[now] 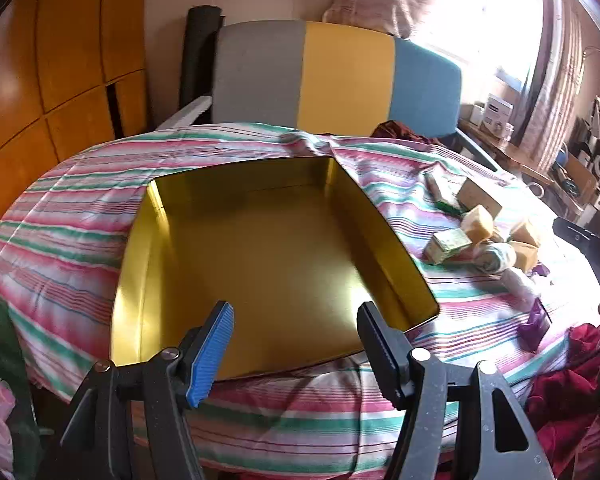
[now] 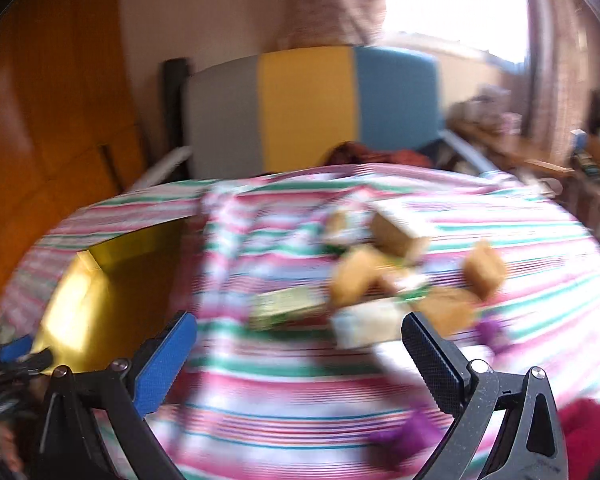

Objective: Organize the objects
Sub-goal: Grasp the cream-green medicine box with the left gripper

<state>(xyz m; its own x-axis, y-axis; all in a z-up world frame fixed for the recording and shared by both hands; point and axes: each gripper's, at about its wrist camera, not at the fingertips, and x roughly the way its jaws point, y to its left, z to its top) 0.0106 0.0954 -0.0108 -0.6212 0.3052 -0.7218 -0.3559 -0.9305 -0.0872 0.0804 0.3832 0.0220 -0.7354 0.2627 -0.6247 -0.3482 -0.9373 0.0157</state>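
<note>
An open gold tin (image 1: pixel 148 240) lies on the striped bedspread (image 1: pixel 60 216), with nothing inside. My left gripper (image 1: pixel 295 312) hovers over the tin's near edge, open, with nothing between its fingers. To the tin's right lies a pile: tan blocks (image 1: pixel 478 222), a green-patterned box (image 1: pixel 448 245), a rolled white cloth (image 1: pixel 496 256) and a purple packet (image 1: pixel 536 320). The right wrist view is blurred. There my right gripper (image 2: pixel 298 320) stands wide open above the bedspread, just short of the green-patterned box (image 2: pixel 284 308), a white piece (image 2: pixel 368 324) and tan blocks (image 2: pixel 396 232). The tin (image 2: pixel 112 280) shows at its left.
A grey, yellow and blue headboard (image 1: pixel 340 76) stands behind the bed. An orange wooden wardrobe (image 1: pixel 40 80) fills the left. A cluttered desk (image 1: pixel 500 120) and a bright window are at the right. Dark red cloth (image 1: pixel 560 392) lies at the bed's near right corner.
</note>
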